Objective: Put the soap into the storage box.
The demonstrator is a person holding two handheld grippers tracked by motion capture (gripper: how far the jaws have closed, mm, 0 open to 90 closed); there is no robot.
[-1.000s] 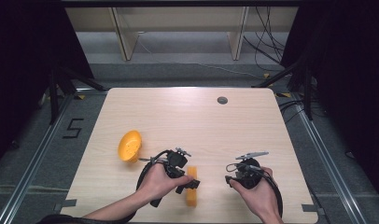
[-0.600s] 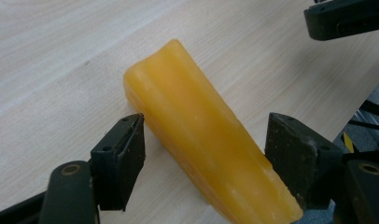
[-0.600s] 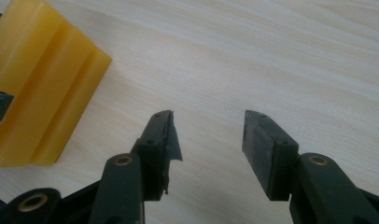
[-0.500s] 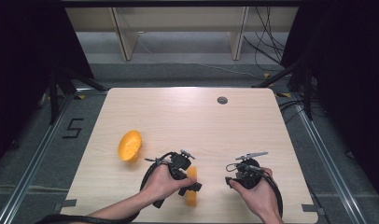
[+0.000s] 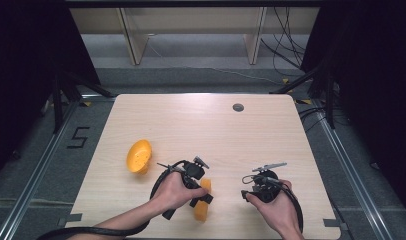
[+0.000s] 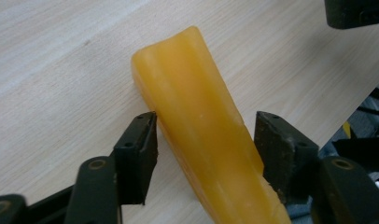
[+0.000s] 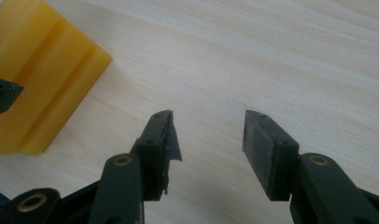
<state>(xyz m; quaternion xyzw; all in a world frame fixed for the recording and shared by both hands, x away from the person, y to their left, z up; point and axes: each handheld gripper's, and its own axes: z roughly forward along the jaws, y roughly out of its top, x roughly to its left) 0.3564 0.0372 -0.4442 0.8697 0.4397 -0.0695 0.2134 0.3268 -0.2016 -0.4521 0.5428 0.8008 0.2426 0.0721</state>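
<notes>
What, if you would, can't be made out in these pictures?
- Near end of the yellow block: cut off by the bottom edge of the left gripper view.
- Its middle: covered by the left gripper in the high view.
- Orange bowl: holes too small to count, high view.

The surface lies bare across the upper frame; a bowl and a wedge block lower left.
</notes>
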